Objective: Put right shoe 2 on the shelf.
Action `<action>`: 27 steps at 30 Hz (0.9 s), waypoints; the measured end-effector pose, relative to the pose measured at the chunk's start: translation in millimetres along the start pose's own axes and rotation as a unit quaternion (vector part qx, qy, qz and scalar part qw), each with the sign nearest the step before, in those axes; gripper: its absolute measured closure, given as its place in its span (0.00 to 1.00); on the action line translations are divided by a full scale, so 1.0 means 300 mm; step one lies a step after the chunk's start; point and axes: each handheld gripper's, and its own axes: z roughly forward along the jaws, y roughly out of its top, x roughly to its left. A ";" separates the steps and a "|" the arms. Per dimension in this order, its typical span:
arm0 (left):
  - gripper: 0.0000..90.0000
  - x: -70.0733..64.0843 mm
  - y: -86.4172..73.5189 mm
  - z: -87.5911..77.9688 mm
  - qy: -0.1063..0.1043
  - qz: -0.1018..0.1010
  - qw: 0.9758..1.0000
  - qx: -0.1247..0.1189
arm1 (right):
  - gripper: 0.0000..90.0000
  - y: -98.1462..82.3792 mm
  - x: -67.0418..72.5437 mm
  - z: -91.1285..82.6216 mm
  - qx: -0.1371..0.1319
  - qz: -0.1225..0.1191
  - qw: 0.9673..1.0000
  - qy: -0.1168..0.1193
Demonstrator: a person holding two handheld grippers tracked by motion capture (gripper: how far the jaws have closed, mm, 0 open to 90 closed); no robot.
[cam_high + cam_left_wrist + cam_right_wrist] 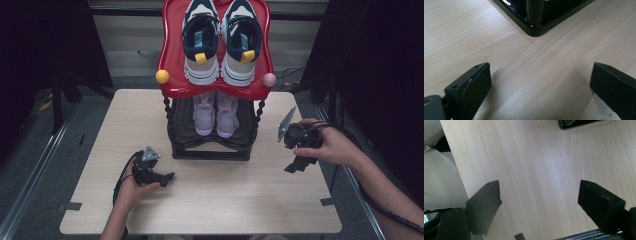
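Wooden table bears a shoe rack; left gripper and right gripper both gape wide, holding nothing

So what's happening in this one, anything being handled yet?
Nothing is held yet. A person has a gripper in each hand over a wooden table, either side of a two-tier shoe rack. The left gripper sits low near the rack's black base, jaws open; the right gripper is at the table's right edge, jaws open too. White and navy sneakers sit on the red top tray, pale pink shoes on the lower shelf.
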 end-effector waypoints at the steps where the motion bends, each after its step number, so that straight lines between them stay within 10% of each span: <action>1: 0.04 0.000 0.000 0.000 0.000 0.000 1.000 0.000 | 0.20 -0.001 -0.001 0.005 -0.001 -0.004 1.000 -0.001; 27: 0.04 0.000 0.000 0.000 -0.002 0.000 1.000 0.002 | 0.19 -0.033 0.016 0.181 -0.019 0.020 0.999 0.017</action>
